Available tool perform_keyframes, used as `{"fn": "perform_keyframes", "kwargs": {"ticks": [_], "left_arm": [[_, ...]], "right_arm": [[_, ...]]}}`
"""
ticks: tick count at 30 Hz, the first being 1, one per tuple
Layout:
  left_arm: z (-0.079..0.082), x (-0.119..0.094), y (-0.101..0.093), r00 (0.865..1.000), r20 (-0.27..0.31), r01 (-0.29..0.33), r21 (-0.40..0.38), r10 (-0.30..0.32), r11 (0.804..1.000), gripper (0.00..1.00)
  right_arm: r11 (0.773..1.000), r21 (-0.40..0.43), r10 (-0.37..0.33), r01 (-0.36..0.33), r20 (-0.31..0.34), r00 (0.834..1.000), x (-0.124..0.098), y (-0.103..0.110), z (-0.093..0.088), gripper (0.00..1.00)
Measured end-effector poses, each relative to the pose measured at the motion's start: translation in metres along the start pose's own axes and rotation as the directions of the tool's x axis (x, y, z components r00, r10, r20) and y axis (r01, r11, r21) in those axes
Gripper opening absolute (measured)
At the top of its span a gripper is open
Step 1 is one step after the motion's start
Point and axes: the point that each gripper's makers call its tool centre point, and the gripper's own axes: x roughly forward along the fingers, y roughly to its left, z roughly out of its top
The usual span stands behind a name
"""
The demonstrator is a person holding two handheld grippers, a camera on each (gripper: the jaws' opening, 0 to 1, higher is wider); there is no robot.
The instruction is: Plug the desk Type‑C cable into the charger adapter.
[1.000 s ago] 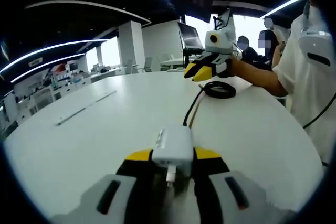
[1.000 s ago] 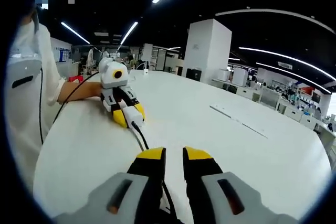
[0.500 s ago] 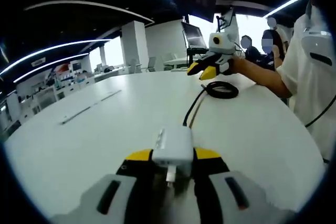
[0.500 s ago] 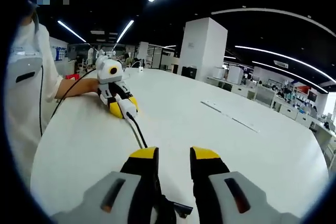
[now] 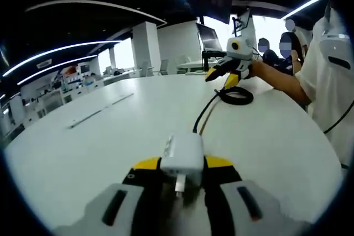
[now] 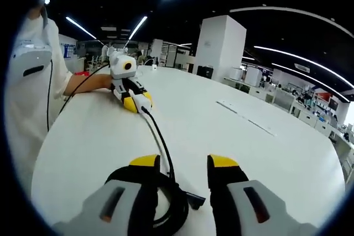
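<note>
Cable (image 6: 166,153) plug end (right gripper view)

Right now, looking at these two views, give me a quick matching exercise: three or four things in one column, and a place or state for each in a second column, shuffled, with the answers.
Things:
1. charger
2. cable coil
3. left tool
4. right tool

States:
A. open above the table
B. lying loose on the table
C. white, gripped, cable plugged in
D. shut, holding something

Pairs: 1-C, 2-B, 3-D, 4-A
</note>
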Motion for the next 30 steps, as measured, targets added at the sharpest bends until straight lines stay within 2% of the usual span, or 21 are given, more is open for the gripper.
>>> {"fn": "perform_keyframes", "kwargs": {"ticks": [2,8,17,30], "left_arm": [[0.0,0.0,0.001,1.0,-0.001,-0.003,-0.002,0.003,1.0,0.28],[-0.001,-0.001,0.005,1.0,-0.004,-0.013,-0.003,0.013,1.0,0.28],[-0.002,-0.002,0.009,1.0,-0.003,-0.026,-0.007,0.026,1.0,0.28],[-0.003,-0.002,0.018,0.998,-0.002,-0.059,-0.02,0.059,0.998,0.28]], "right_arm": [[1.0,-0.013,0.005,-0.005,-0.017,1.0,0.002,0.002,-0.004,0.42],[0.999,-0.038,0.005,-0.007,-0.066,0.998,0.004,0.002,-0.014,0.42],[0.999,-0.034,-0.001,-0.002,-0.071,0.998,0.004,0.001,-0.017,0.41],[0.997,-0.065,-0.054,0.048,-0.098,0.994,0.013,-0.007,-0.021,0.34]]}}
